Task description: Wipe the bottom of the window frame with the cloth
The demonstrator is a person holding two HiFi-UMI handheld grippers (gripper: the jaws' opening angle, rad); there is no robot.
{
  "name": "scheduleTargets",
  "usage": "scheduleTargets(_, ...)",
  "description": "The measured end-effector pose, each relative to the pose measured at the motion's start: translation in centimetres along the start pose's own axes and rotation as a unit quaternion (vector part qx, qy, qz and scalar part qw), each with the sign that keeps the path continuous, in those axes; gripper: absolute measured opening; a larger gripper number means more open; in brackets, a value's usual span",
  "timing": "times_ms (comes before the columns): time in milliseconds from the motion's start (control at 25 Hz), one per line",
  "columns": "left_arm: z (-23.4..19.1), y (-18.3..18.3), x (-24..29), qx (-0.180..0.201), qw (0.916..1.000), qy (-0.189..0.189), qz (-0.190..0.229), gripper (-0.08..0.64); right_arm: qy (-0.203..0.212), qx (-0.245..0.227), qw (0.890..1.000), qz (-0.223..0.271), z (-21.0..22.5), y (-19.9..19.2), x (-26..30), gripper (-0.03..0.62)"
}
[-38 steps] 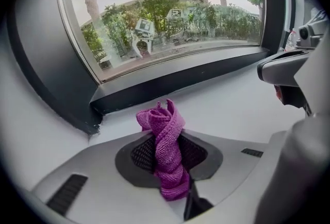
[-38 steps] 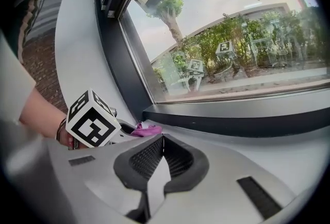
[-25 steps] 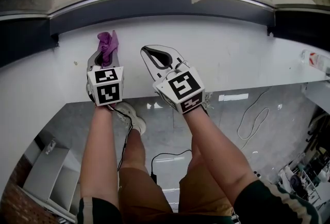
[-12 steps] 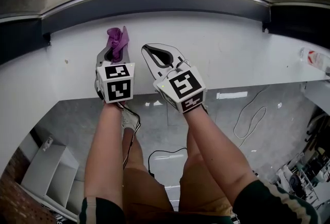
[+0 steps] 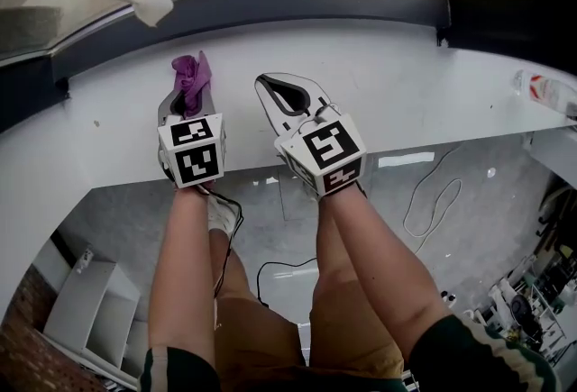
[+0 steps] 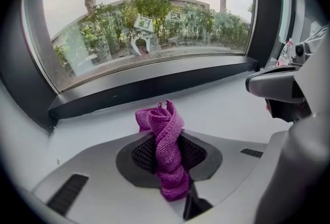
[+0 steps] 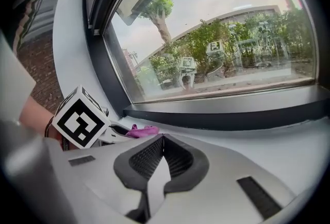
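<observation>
A purple cloth [image 5: 190,77] is pinched between the jaws of my left gripper [image 5: 187,95], above the white sill [image 5: 406,102]. In the left gripper view the cloth [image 6: 166,152] stands bunched and twisted between the dark pads, sticking out past the tips. The dark bottom window frame [image 5: 297,1] runs along the back of the sill, a short way beyond the cloth; it shows as a dark bar [image 6: 154,89] in the left gripper view. My right gripper [image 5: 281,86] sits to the right of the left one, shut with nothing in it; its tips [image 7: 163,138] meet.
A white cord end [image 5: 151,9] hangs over the glass at upper left. A plastic bottle [image 5: 545,91] lies on the sill at far right. The sill's front edge drops to a grey floor with cables [image 5: 431,192] and a white shelf unit [image 5: 90,314].
The head view has shifted, so the frame and cord end slid across the picture. Both grippers stay side by side over the sill, the left still holding the cloth.
</observation>
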State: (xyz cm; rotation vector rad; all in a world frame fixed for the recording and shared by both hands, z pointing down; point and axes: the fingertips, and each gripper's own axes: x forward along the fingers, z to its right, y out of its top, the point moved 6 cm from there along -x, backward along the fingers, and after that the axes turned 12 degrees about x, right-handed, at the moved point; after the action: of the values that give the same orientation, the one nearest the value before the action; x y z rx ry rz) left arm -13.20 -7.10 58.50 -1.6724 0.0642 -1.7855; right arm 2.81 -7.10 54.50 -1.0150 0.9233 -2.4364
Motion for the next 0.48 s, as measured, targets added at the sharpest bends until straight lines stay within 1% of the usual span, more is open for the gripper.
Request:
scheduleTargets(200, 1.8, 1.3, 0.2, 0.007, 1.0000, 0.002, -0.002, 0.084, -0.009, 0.005, 1.000, 0.009, 1.8, 0.7, -1.6, 0.014)
scheduleTargets(480, 4.7, 3.3, 0.9, 0.009, 1.0000, 0.001, 0.003, 0.084, -0.021, 0.011, 1.000, 0.009, 4.2, 0.7, -3.8, 0.014)
